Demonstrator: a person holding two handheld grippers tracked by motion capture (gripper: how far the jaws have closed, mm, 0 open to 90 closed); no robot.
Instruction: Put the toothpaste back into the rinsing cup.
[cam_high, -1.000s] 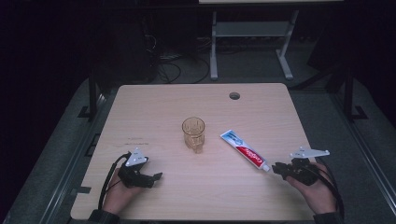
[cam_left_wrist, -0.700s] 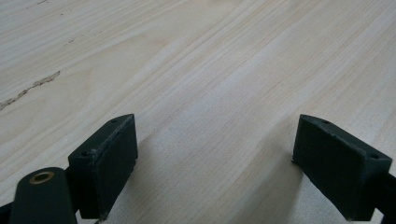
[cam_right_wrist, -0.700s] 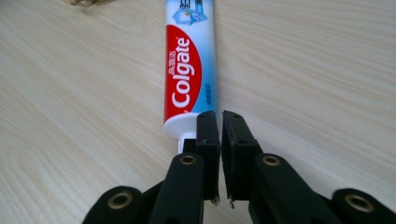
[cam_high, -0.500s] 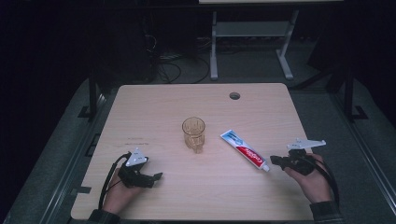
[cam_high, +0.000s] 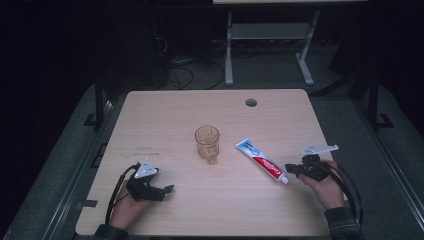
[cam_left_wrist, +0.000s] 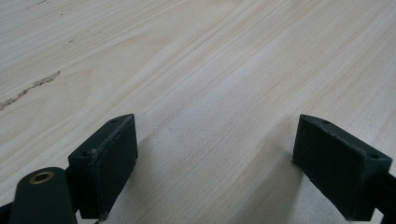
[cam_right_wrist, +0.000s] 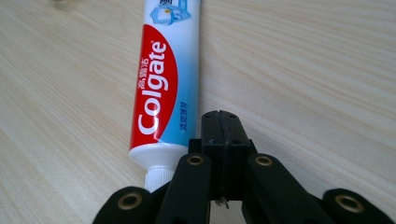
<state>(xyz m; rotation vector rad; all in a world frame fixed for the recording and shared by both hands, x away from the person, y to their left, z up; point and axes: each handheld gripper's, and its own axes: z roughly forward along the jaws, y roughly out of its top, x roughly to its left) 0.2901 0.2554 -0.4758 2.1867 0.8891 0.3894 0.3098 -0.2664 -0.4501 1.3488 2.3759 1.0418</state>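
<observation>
A dim lab or test room: a lone wooden surface (cam_high: 165, 115) with a cable hole (cam_high: 251, 102), tangled cables (cam_high: 185, 75) and a metal stand (cam_high: 265, 45) behind.

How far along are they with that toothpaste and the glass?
Barely started. Nothing looks done: the toothpaste tube lies flat on the table, apart from the glass. In hand: the right tool, jaws shut on nothing, sits by the tube's cap. The left tool waits open. Picking up the tube is still ahead.
</observation>
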